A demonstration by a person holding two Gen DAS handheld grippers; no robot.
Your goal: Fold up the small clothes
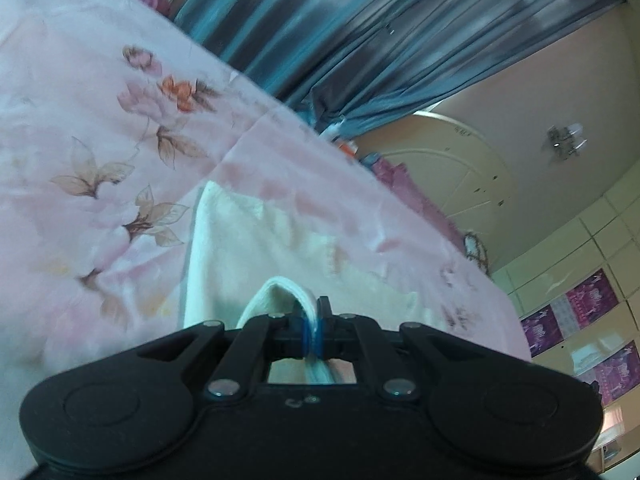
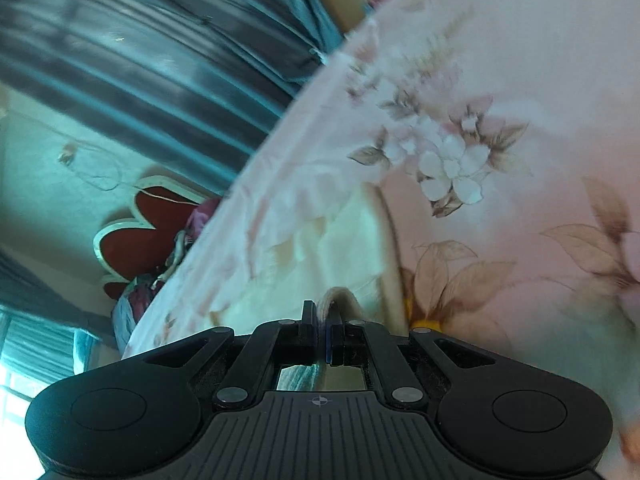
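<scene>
cream garment (image 1: 240,252): long axis runs near-to-far on floral bedsheet (image 1: 100,140) | left gripper (image 1: 314,320), right gripper (image 2: 323,320): each pinching its near hem | blue curtains (image 1: 360,32) beyond

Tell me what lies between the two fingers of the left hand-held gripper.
A fold of the cream garment sits pinched between the fingers of the left hand-held gripper, shown in the left wrist view. The rest trails onto the floral bedsheet.
</scene>
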